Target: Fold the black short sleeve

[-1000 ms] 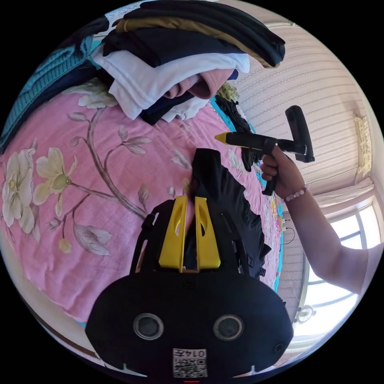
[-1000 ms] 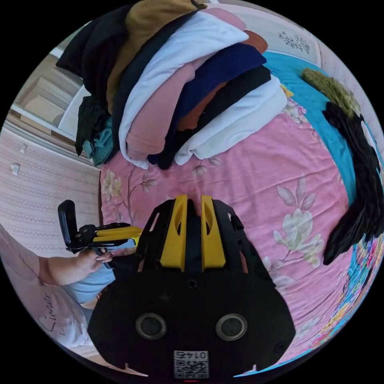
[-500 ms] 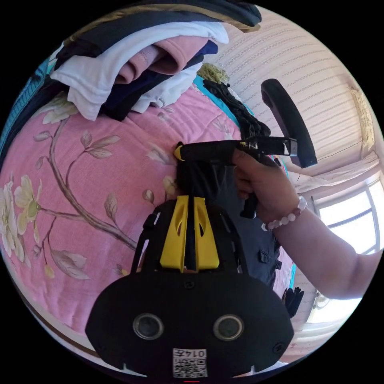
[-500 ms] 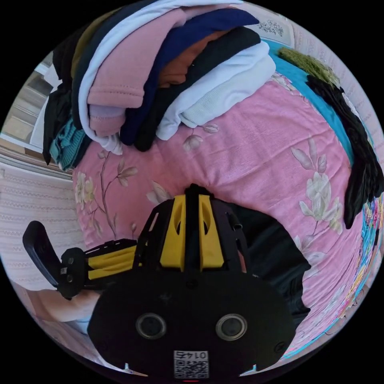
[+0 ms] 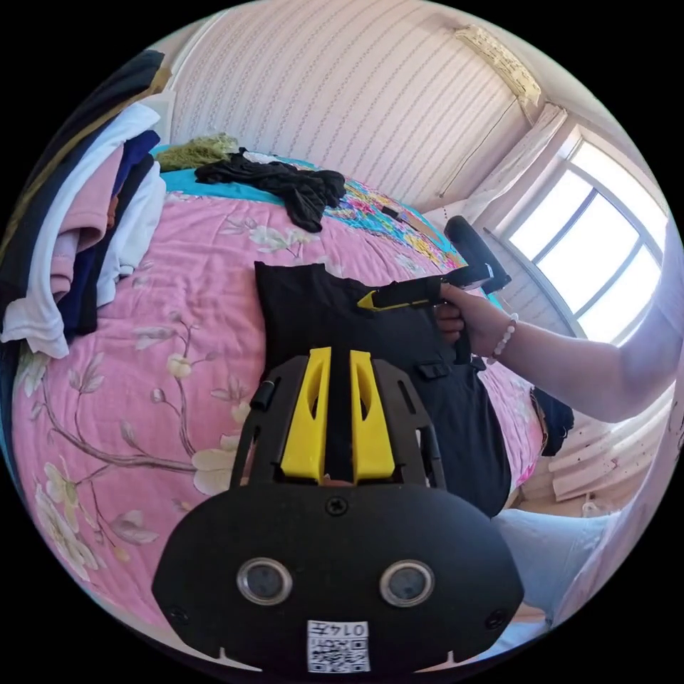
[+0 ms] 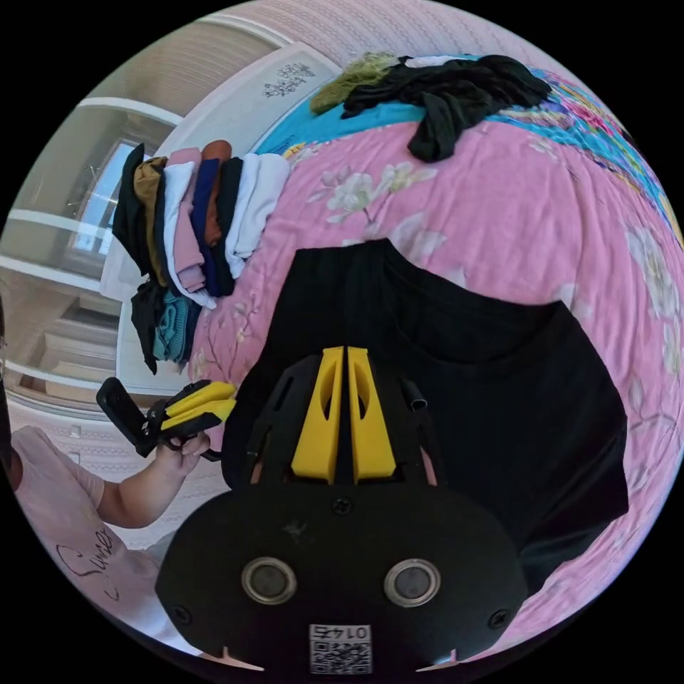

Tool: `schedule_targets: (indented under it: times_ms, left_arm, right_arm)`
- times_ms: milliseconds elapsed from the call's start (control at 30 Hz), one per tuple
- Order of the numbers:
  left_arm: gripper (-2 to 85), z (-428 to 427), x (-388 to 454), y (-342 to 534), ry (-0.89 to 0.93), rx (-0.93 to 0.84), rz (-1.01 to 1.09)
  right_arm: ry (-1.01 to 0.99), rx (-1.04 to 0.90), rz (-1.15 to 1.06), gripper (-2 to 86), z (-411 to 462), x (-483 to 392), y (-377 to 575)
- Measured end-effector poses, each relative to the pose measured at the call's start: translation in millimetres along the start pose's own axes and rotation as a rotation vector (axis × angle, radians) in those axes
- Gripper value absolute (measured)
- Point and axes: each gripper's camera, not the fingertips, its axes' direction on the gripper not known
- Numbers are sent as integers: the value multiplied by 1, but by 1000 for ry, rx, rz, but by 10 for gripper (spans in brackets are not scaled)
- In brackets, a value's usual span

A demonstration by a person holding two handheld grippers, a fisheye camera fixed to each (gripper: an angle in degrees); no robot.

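Bedspread, pink with flowers, takes up more of both views than half a second ago, and I now see the black shirt spread out across it rather than bunched under the claws. Half a second back the right gripper sat just above my left jaws; it now stands further off, over the shirt's far side.

Shirt lies flat on the bedspread, its near part hanging toward the bed edge in the left gripper view.

Left gripper: jaws almost together, a narrow dark strip between them; I cannot tell whether cloth is pinched there. In the right gripper view it shows at the side, held in a hand, jaws close together, off the shirt's edge.

Right gripper: jaws nearly touching, over the shirt; grip on cloth not clear. From the left gripper view it sits low over the shirt, in the other hand.

Stack of folded clothes lies beyond the shirt. Loose dark garment lies well apart, on the blue cover at the far end.
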Motion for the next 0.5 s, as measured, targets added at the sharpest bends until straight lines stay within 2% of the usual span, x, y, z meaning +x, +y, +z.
schedule_targets:
  times_ms: [200,333,433,500]
  left_arm:
    - [55,1,9,-16,-88,11,-33]
    - [53,15,13,-36,-56,-24,-58]
    - [52,31,36,-63,-18,-52,40]
    - [52,54,60,-88,17,-97,125]
  right_arm:
    - [-22,-1,4,5,-44,10,24]
    - [-14,74,16,5,-79,6,50]
    - [98,177,122,7,-119,15,103]
    - [200,298,283,12,-159,33,161]
